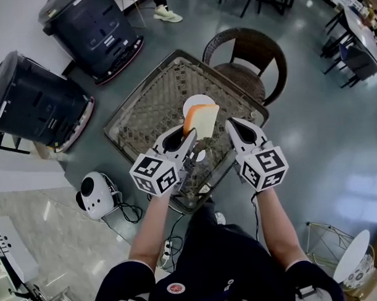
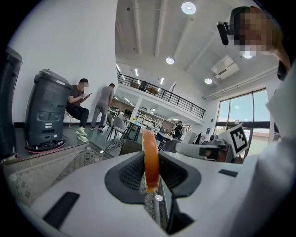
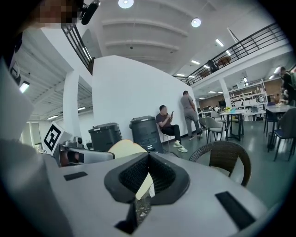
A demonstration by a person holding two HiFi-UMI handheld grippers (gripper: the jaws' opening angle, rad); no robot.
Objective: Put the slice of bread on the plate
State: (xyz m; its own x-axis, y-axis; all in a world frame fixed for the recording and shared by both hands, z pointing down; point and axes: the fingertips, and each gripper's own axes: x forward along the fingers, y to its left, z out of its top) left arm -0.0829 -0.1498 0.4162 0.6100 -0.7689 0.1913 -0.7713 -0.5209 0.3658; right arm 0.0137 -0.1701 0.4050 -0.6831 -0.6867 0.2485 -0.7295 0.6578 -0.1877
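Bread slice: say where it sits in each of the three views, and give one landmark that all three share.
Head view: slice of bread at centre, in the left gripper, overlapping the plate.
Left gripper view: slice of bread at centre, edge-on between the jaws.
Right gripper view: slice of bread left of centre, pale face beyond the jaws.
Shared landmark: the wicker chair, in all three.
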